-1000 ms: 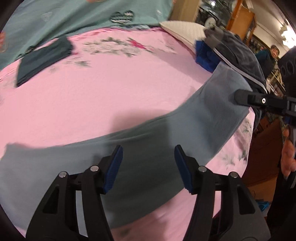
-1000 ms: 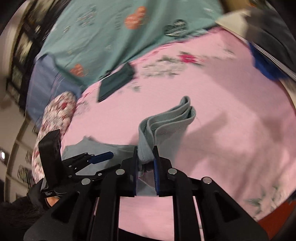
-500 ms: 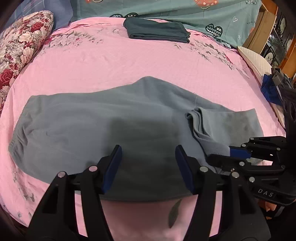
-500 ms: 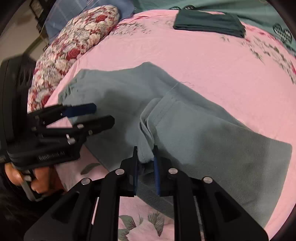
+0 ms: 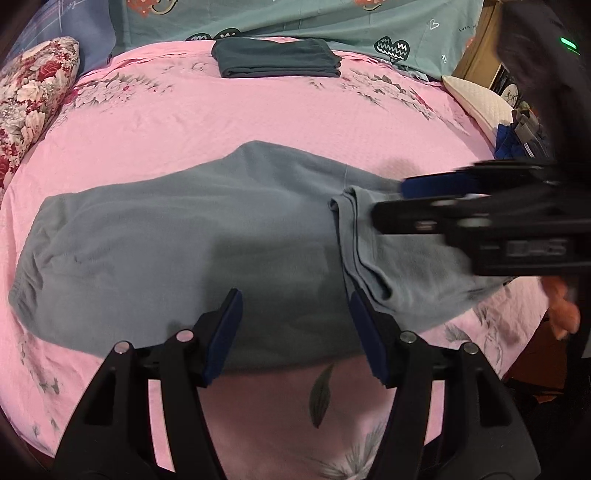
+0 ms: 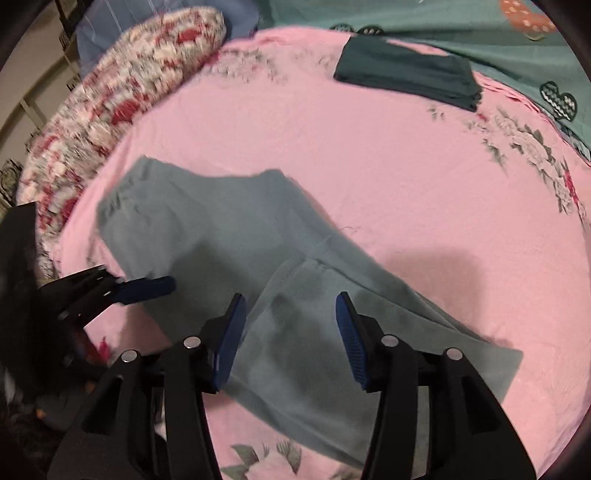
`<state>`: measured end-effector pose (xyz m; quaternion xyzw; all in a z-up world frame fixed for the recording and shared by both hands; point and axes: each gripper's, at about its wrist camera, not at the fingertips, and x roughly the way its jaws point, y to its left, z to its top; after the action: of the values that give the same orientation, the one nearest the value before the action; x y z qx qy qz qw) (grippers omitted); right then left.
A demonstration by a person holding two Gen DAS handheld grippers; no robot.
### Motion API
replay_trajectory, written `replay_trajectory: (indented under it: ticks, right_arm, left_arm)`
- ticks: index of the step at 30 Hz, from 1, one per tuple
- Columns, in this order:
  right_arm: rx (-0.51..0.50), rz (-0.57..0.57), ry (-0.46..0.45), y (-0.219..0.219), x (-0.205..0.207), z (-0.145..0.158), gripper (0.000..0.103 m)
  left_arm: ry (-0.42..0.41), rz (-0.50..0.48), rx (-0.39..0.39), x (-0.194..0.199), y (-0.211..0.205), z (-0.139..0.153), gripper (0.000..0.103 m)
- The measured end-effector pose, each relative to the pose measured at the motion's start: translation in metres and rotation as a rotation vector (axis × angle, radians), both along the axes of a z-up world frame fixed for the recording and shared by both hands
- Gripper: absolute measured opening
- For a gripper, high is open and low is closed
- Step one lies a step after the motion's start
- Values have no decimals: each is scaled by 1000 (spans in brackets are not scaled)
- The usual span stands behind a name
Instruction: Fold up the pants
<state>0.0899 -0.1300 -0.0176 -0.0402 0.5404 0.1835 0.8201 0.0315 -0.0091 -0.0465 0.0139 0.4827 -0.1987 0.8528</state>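
Folding grey pants [image 5: 177, 236] lying flat across the pink bedsheet [image 5: 295, 122], leg ends already doubled back over the middle. Right gripper [image 6: 291, 332] just been opening, jaws apart, cloth beneath but not pinched; left gripper [image 5: 295, 325] apart too, hovering over the near edge. Next, probably: pinching the folded end for another fold toward the waistband. Blurred lettering on the right gripper, unreadable.

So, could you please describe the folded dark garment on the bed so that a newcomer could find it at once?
Start from the pink floral bedsheet and look to its far edge, where the teal patterned cover begins. There lies the dark teal folded garment, a neat flat rectangle. Unlike the paler grey-blue pants spread out nearer, it is small, darker and fully folded.
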Motion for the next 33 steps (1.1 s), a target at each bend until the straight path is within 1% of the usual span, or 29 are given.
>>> replay_trajectory:
  ticks: [2, 3, 5, 6, 7, 8, 9, 11, 12, 13, 14, 16, 17, 19, 20, 21, 22, 23, 24, 25, 28, 30, 32, 33]
  right_arm:
    - [-118, -9, -10, 19, 3, -12, 52]
    - [-153, -11, -15, 25, 4, -16, 52]
    - [-206, 2, -16, 36, 3, -29, 51]
    - [-208, 4, -31, 34, 0, -32, 46]
    - [-191, 9, -49, 29, -2, -32, 39]
    - [-178, 6, -62, 25, -4, -30, 18]
    - [-145, -7, -67, 16, -6, -27, 14]
    - [0, -63, -67, -14, -11, -17, 12]
    - [25, -86, -76, -21, -14, -16, 11]
    - [86, -109, -87, -34, -19, -10, 11]
    - [123, -122, -101, -42, -24, -5, 11]
    - [162, -151, -130, -50, -29, 7, 11]
    - [183, -154, -144, -48, -30, 14, 11]
    - [191, -141, -156, -37, -24, 19, 14]
    - [200, -127, -138, -27, -17, 16, 21]
    - [201, -102, -107, -17, -10, 10, 34]
    - [187, -73, -65, -7, 0, -1, 54]
    - [161, -56, -29, 0, 5, -12, 54]
    - [171, -41, -12, 2, 5, -17, 54]
    - [195, -42, -17, -2, 3, -15, 54]
    - [240, -144, -99, -47, -13, 9, 54]
    - [189, -239, -153, -87, -25, 23, 54]
    - [152, -299, -160, -121, -34, 24, 53]
    - [136, -330, -158, -136, -36, 22, 47]
  left_arm:
    - [-1, 12, -5, -5, 4, -1, 62]
    - [1, 14, -9, -7, 6, -2, 62]
    - [9, 25, -12, -7, 11, -4, 62]
    - [13, 29, -15, -7, 13, -6, 62]
    - [16, 31, -19, -7, 16, -7, 62]
    - [19, 33, -23, -6, 17, -7, 62]
    - [18, 32, -28, -7, 18, -7, 62]
    - [9, 27, -35, -8, 19, -6, 63]
    - [7, 22, -41, -8, 19, -6, 63]
    - [6, 19, -46, -7, 18, -5, 63]
    - [6, 14, -49, -6, 18, -5, 63]
    - [4, 5, -53, -6, 15, -6, 63]
    - [5, 2, -52, -6, 14, -6, 63]
    - [5, 2, -47, -6, 13, -6, 63]
    - [5, 4, -44, -6, 13, -6, 63]
    - [4, 8, -42, -7, 13, -5, 63]
    - [5, 12, -39, -7, 14, -4, 63]
    - [1, 14, -38, -9, 15, -2, 63]
    - [-7, 13, -38, -12, 16, 1, 63]
    - [-19, 9, -42, -14, 17, 5, 63]
    - [-60, -18, -63, -16, 15, 18, 64]
    - [-77, -53, -78, -13, 2, 27, 64]
    - [-93, -101, -88, -9, -21, 32, 64]
    - [-96, -130, -96, -6, -36, 33, 64]
